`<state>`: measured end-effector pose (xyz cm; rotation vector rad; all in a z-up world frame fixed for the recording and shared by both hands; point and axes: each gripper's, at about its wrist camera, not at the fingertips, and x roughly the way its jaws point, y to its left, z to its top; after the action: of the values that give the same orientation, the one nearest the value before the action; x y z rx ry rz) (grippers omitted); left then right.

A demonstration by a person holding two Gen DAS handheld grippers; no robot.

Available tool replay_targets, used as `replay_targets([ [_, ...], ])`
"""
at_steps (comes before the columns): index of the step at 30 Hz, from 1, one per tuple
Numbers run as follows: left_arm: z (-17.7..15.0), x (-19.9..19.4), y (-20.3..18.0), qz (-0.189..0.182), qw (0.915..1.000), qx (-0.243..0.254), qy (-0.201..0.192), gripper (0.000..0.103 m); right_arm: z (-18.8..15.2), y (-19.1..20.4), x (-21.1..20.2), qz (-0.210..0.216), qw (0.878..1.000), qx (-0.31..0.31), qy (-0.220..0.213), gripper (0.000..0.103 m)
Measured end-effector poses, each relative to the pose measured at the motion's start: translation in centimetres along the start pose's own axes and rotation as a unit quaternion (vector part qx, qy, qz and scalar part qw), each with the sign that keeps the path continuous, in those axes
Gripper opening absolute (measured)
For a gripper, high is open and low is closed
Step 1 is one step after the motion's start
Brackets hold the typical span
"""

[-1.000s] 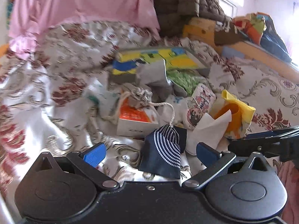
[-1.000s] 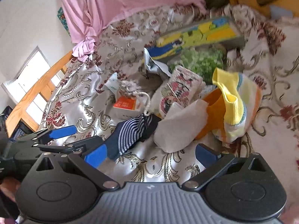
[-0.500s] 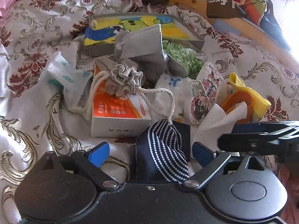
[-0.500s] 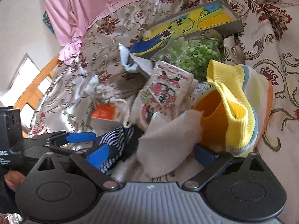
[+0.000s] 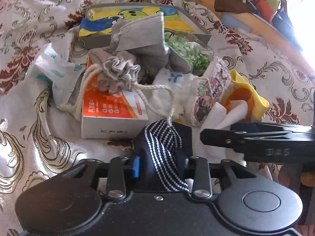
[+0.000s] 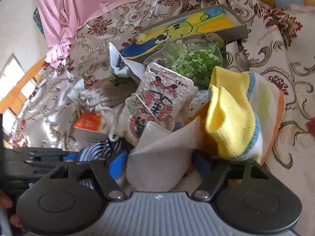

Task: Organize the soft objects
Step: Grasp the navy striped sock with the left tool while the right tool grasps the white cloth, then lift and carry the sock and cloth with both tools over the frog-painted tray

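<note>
Striped sock [image 5: 163, 153] is clamped in left gripper [image 5: 160, 166]; right gripper [image 6: 159, 162] closes around white cloth [image 6: 161, 157].

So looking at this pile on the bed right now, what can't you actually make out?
- Left wrist view: the lower end of the navy striped sock, hidden behind the left tongs.
- Right wrist view: whether the right tongs press the white cloth; the cloth covers their pads.
- Left wrist view: small print on the orange box, too small.
</note>
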<state>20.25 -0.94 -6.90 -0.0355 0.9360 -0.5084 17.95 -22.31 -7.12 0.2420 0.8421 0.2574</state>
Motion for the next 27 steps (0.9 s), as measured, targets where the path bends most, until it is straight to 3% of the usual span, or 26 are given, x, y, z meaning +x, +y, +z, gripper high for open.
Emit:
replay_targets([
  [5,-0.1,-0.7,-1.2,0.022,0.9997,0.013,-0.004,0.011,-0.5,0.4,-0.2,-0.021,1.000,-0.015,0.000,0.048],
  [8,-0.5,-1.5,-1.7,0.029,0.9995,0.009,-0.002,0.009,-1.0,0.9,-0.6,-0.023,0.999,-0.029,0.002,0.036],
  [12,-1.1,-3.1,-2.2,0.037,0.9993,0.006,0.004,0.008,-1.8,1.5,-1.8,0.008,0.999,-0.046,0.009,0.023],
  [20,-1.5,-7.0,-3.0,0.065,0.9975,-0.003,-0.028,0.008,-2.5,4.3,-5.0,0.027,0.990,-0.129,-0.058,0.020],
  [27,1.0,-10.5,-4.5,0.087,0.9899,0.020,-0.111,0.008,-0.6,4.5,-7.8,0.027,0.981,-0.139,-0.129,0.020],
])
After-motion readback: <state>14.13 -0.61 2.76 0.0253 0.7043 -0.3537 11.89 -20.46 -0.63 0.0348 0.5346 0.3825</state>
